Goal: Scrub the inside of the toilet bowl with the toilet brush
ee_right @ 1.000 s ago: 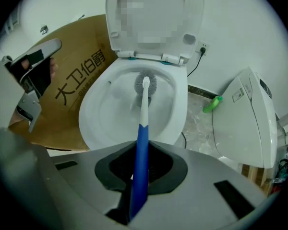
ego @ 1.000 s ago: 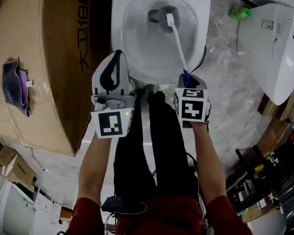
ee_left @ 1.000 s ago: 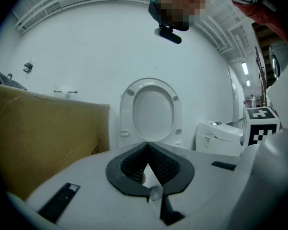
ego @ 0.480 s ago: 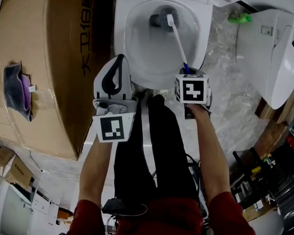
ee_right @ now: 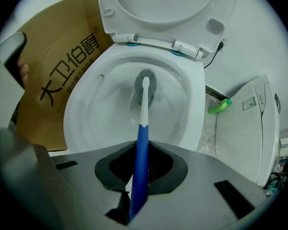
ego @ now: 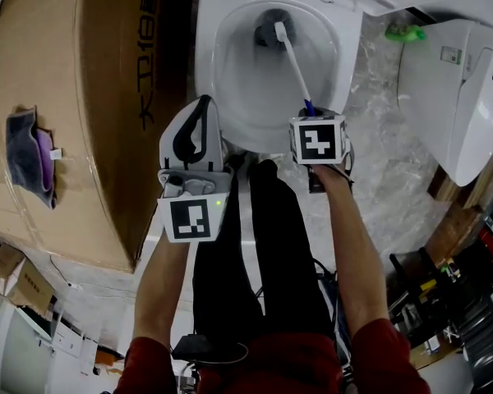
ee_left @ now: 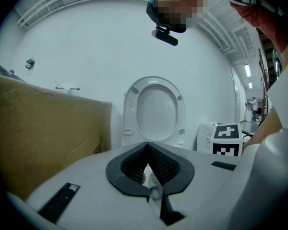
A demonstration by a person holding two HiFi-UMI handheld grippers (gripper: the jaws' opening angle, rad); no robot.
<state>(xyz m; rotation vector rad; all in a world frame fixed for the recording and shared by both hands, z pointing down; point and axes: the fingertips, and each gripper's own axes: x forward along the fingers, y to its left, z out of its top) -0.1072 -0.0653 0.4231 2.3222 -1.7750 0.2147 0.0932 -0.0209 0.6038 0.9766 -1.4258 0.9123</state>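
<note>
Two grippers, one tool, one fixture.

- Right gripper [ee_right: 139, 172]: jaws clamped on the blue lower end of the toilet brush [ee_right: 143, 121]. The handle runs straight out between them and down into the bowl. In the head view this gripper [ego: 312, 121] hangs over the near rim.
- Toilet brush, working end: the grey bristle head [ego: 271, 33] lies deep in the toilet bowl [ego: 209, 76], at or just beside the drain opening at the far end. Whether the bristles are pressing on the porcelain cannot be told.
- Left gripper [ee_left: 146, 163]: jaws brought together with nothing between them. It is held idle by the bowl's near left rim [ego: 195, 130], apart from the brush.
- Seat and lid [ee_right: 158, 8]: raised, out of the way.
- Cardboard box [ego: 66, 97]: stands close on the left of the toilet.

Step in hand — scrubbing, likely mid-stroke at the bottom of the bowl. To do it well:

- Keep the clamp firm, so the thin handle does not twist in the pads.
- Lean the head into the wall rather than skating over it.
- Work round the sides and up under the rim, not only at the drain.
- Use short strokes to limit splashing, and keep the idle gripper clear of the rim.
</note>
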